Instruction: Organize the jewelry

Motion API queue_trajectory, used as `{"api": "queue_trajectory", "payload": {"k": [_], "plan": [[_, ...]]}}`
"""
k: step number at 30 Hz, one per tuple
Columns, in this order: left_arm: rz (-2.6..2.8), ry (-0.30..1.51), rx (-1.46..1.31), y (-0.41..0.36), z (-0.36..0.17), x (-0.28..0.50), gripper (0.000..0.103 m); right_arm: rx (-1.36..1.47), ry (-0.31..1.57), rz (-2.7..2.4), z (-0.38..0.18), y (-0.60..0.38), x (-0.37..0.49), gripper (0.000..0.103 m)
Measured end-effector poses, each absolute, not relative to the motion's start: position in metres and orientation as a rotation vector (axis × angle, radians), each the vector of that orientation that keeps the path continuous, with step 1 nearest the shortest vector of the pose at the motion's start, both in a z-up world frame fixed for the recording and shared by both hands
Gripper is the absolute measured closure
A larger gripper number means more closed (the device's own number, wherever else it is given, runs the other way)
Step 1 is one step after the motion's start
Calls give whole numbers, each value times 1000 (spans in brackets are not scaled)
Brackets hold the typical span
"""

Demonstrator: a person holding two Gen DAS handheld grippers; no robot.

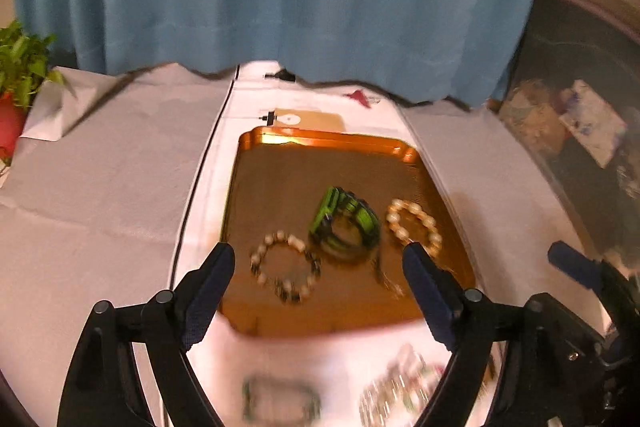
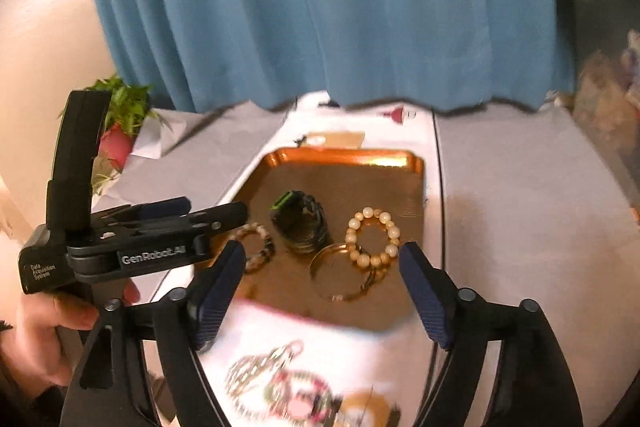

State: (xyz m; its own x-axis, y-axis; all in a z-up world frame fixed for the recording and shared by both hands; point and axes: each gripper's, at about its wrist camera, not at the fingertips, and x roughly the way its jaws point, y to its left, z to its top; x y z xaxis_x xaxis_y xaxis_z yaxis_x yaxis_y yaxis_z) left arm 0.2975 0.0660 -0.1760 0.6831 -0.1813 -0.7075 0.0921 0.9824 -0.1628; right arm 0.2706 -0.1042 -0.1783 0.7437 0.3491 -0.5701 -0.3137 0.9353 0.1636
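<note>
shallow copper-coloured metal tray (image 1: 276,183) collects sorted pieces: green-and-black band bracelet (image 1: 346,223), cream pearl-bead bracelet (image 1: 414,225). left gripper (image 1: 320,267) and right gripper (image 2: 322,267) hover wide apart, empty; blurred unsorted jewelry (image 2: 288,387) lies nearer on white cloth.

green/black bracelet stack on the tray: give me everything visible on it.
The green-and-black bracelet stack looks like several dark bands piled together, with bright green segments. It sits near the middle of the copper tray, between a cream-and-dark beaded bracelet and a cream pearl bracelet. No tongs touch it. Material unclear; blurred.
</note>
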Motion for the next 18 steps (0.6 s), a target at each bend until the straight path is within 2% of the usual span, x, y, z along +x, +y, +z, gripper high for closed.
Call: {"api": "queue_trajectory", "payload": {"k": [4,9,14,18], "plan": [[-204,710,-46,60,-150,238,11,45,565,341,-158,-107,214,0],[-190,631,82,40,-121,176,0,-28,478,345,-128,-106,147,0],[-141,619,76,36,-100,128,0,-89,423,280,-106,-106,96,0],[-234,622,-16,46,-90,96,0,-35,430,350,-101,-112,70,0]]}}
